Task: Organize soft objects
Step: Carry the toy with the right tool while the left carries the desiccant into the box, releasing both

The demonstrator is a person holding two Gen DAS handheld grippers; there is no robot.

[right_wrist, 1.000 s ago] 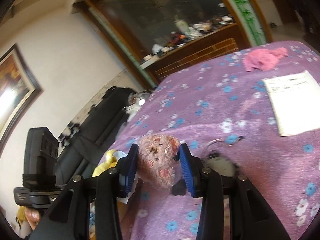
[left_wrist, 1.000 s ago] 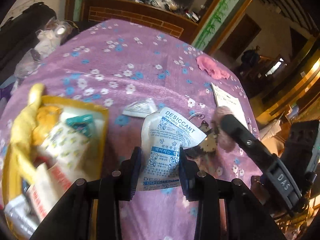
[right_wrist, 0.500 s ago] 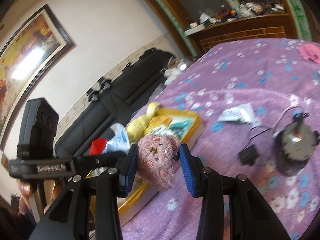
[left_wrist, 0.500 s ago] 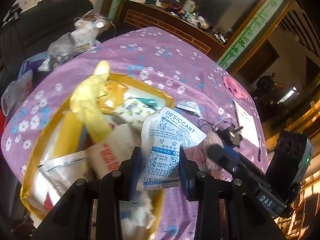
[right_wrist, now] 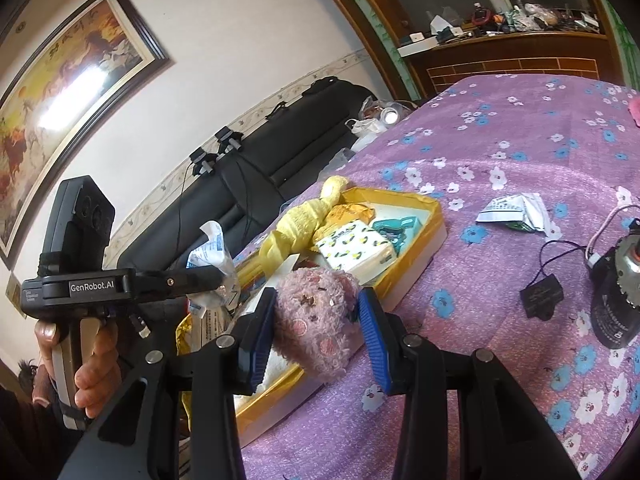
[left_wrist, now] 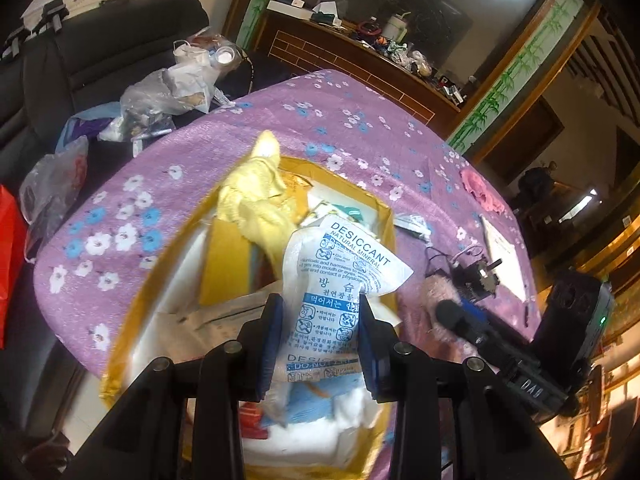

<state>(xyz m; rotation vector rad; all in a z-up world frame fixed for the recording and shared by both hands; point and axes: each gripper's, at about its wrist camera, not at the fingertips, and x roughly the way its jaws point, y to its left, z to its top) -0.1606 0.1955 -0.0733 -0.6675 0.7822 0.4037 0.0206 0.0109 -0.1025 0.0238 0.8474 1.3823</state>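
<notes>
We hold the left gripper [left_wrist: 318, 336] over the yellow-rimmed box [left_wrist: 386, 216], its blue pads clamped on a white desiccant packet [left_wrist: 340, 280] that stands up between them. In the left wrist view the box fills the frame's middle, and a yellow cloth [left_wrist: 256, 200] lies across its rim at about 11 o'clock from the packet. Our right gripper [right_wrist: 318, 334] grips a pink plush toy [right_wrist: 316, 320], its pads pressing the fuzzy sides. In the right wrist view the toy hangs over the box's near edge, where the rim meets the purple flowered tablecloth [right_wrist: 520, 152]. A patterned white pack [right_wrist: 354, 250] and a teal item [right_wrist: 396, 228] lie inside the box at 12 o'clock from the toy. On the cloth, a small folded sachet [right_wrist: 516, 212] sits at 2 o'clock, and a dark round motor-like part [right_wrist: 618, 292] with a wired black block [right_wrist: 540, 294] at 3 o'clock. A person's hand [right_wrist: 86, 356] grasps the left tool's handle at 9 o'clock.
</notes>
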